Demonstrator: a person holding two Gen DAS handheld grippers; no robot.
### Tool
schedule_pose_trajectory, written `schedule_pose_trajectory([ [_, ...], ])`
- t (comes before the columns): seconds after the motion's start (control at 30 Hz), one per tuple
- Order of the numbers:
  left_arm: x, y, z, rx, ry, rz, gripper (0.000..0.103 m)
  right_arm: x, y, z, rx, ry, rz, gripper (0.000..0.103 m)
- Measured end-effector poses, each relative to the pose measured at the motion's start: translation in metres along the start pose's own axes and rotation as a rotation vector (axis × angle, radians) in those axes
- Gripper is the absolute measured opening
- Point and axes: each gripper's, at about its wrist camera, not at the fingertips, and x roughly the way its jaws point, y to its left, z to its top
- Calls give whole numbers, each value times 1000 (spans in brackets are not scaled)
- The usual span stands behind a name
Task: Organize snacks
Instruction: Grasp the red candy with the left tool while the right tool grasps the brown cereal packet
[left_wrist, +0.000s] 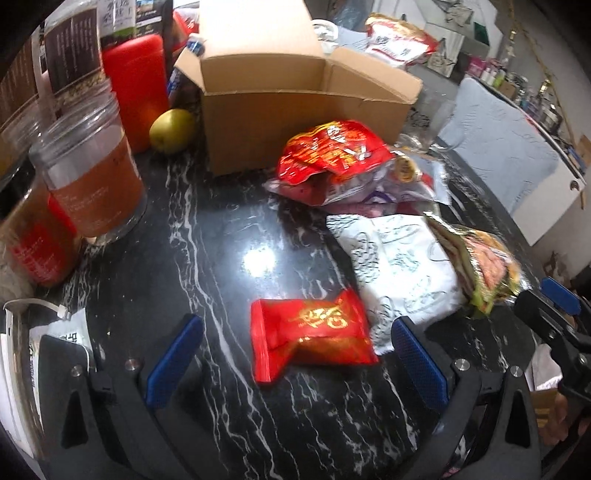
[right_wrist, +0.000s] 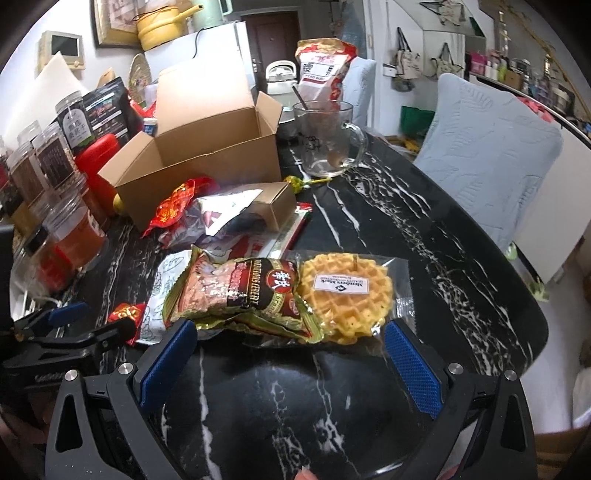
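An open cardboard box (left_wrist: 295, 110) stands at the back of the black marble table; it also shows in the right wrist view (right_wrist: 207, 147). My left gripper (left_wrist: 295, 354) is open, its blue pads either side of a small red packet (left_wrist: 310, 336) lying flat. A white packet (left_wrist: 402, 269), a larger red bag (left_wrist: 332, 155) and a green-gold packet (left_wrist: 484, 266) lie beyond. My right gripper (right_wrist: 288, 354) is open and empty, just short of a green-gold packet (right_wrist: 240, 291) and a wrapped waffle (right_wrist: 347, 295).
Clear jars (left_wrist: 92, 177) and a red container (left_wrist: 136, 88) crowd the left, with a yellow-green fruit (left_wrist: 171, 129) by the box. A glass mug (right_wrist: 328, 136), a small brown carton (right_wrist: 273, 206) and a tall snack bag (right_wrist: 325, 74) stand further back. A padded chair (right_wrist: 491, 155) is at the right.
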Motion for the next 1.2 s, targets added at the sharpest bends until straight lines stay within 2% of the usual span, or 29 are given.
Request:
schedule_pose_trajectory([
  [0.17, 18, 9, 0, -67, 47, -12, 102, 7, -7, 4, -5, 7, 16, 103],
  [0.23, 19, 11, 0, -84, 45, -32, 97, 9, -10, 4, 3, 6, 20, 103],
  [0.4, 21, 8, 0, -61, 38, -67, 79, 11, -16, 5, 19, 12, 24, 103],
  [0.6, 14, 5, -6, -35, 39, -68, 77, 13, -17, 5, 21, 20, 24, 103],
  [0.7, 13, 5, -9, -21, 28, -58, 69, 13, -16, 5, 22, 20, 27, 103],
  [0.8, 13, 6, -8, -10, 24, -63, 68, 15, -14, 6, 20, 24, 32, 103],
  [0.97, 16, 3, -4, 52, 23, -68, 68, 15, -11, 6, 13, 24, 35, 103],
  [1.07, 20, 0, -1, 92, 10, -42, 68, 16, -11, 6, 17, 26, 30, 103],
  [1.2, 22, -8, -5, 168, -31, 14, 59, 16, -13, 6, 23, 25, 13, 103],
])
